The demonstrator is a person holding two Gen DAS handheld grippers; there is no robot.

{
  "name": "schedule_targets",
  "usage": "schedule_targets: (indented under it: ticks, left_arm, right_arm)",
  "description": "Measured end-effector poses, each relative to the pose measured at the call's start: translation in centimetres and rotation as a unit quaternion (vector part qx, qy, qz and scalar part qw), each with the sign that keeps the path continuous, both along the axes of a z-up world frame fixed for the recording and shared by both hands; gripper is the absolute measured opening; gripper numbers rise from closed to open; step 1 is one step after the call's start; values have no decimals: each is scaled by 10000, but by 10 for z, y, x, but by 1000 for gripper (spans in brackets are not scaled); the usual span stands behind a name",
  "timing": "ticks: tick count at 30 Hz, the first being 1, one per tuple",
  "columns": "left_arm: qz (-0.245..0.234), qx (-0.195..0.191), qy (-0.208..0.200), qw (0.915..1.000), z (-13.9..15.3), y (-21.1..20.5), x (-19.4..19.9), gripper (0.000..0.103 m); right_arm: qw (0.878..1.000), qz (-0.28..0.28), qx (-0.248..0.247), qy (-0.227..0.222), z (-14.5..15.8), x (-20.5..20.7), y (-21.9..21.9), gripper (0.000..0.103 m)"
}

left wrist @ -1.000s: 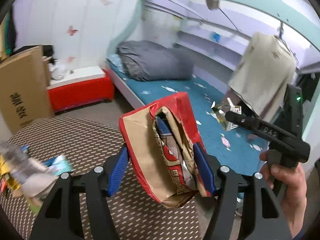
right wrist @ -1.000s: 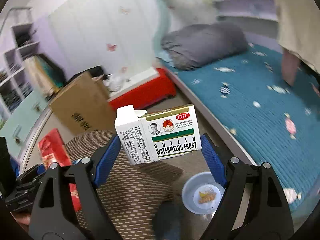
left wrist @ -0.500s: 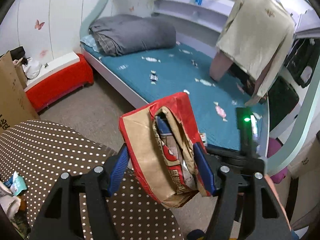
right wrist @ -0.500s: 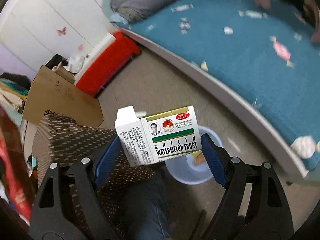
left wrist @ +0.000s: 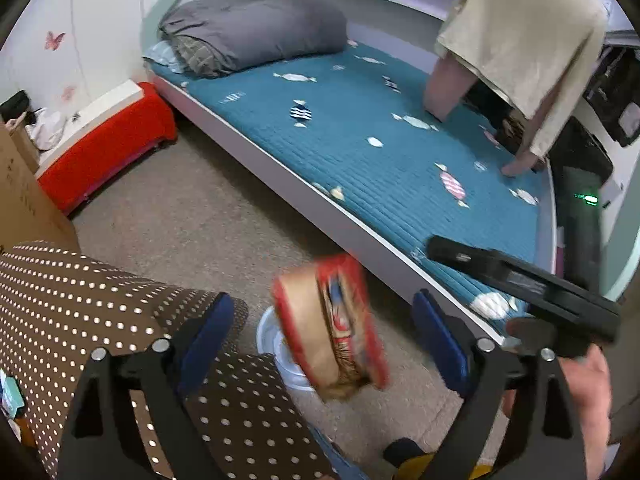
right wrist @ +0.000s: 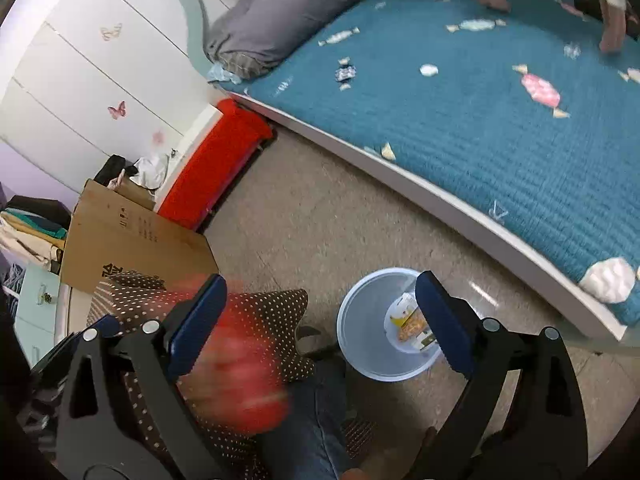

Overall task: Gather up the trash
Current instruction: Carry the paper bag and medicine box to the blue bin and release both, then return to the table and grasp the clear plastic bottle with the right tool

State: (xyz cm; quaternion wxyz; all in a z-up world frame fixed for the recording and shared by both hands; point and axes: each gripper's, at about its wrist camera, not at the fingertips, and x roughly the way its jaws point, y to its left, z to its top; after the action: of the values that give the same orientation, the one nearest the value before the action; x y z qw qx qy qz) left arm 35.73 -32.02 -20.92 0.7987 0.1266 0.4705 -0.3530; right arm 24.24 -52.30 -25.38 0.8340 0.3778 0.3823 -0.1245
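Both grippers, left and right, have just opened wide above the pale bin, so the red packet drops free towards it while the carton already lies inside.

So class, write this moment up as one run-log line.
left gripper: open, jaws just opened, red bag dropping | right gripper: open, jaws just opened, empty | bin: holds box

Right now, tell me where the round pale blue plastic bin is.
In the right wrist view the pale blue bin stands on the floor between the polka-dot cushion and the bed, just behind the right gripper.
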Motion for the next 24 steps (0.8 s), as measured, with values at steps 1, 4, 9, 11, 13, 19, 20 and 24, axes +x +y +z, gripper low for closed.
schedule_targets:
  ticks: [1,4,9,11,13,19,20,24]
  left_arm:
    - [46,-5,-8,10000,1,2,1,90]
    - [170,-105,-60,9998,6,13,0,90]
    - [355,-223,-348,9985,24,34,-8,92]
    - [468,-280,-433,9976,33,45,-10,92]
    - [533,-345,-495,9968,40,55,-13,92]
    - [802,-523,-762,9925,65,86,-22,92]
    - [848,-552,-786,9918,68,91,-24,92]
    - [1061,-661,-1004,9871,87,118,-32,93]
  right_arm:
    - [10000,12,-33,-33,4,-1,1,94]
    - [9998,36,-123,-122,12,-4,8,96]
    - [9993,82,-335,-166,23,-5,23,97]
    - [9987,94,-452,-213,31,-5,31,97]
    - [9982,112,-534,-243,38,-6,35,97]
    - [9955,290,-794,-426,66,-4,60,97]
    - [9947,331,-858,-454,72,-3,66,97]
    - [9921,486,-1002,-578,90,0,85,97]
